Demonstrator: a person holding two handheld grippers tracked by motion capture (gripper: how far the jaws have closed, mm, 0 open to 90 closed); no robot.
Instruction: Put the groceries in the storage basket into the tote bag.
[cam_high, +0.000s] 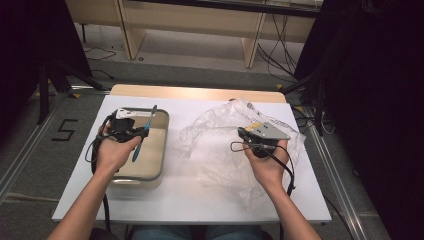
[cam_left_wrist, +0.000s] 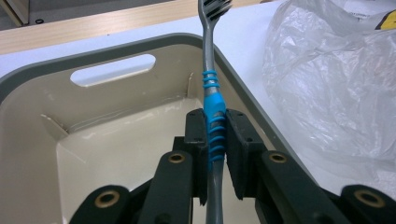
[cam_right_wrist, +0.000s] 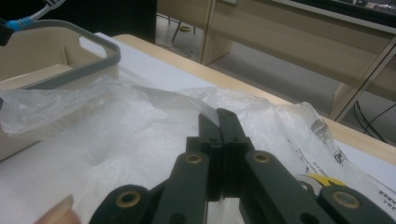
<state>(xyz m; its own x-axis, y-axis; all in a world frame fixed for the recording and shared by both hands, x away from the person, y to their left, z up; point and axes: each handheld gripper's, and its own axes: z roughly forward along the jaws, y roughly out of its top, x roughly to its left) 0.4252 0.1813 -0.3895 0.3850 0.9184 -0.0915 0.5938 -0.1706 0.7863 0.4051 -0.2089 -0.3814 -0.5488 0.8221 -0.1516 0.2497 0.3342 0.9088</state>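
Table (cam_high: 190, 200) carries a beige bin (cam_high: 159, 150) at left and a crumpled clear plastic bag (cam_high: 215, 145) at right. The right gripper (cam_right_wrist: 219, 114) rests on the bag, jaws pressed together — whether film is pinched cannot be told. The left gripper (cam_left_wrist: 217, 126) clamps a toothbrush (cam_left_wrist: 214, 105) above the bin — bristles pointing away.

Hand-held gripper (cam_right_wrist: 218, 114) jaws pressed together over clear plastic bag (cam_right_wrist: 140, 126), beige tub (cam_right_wrist: 56, 56) behind.
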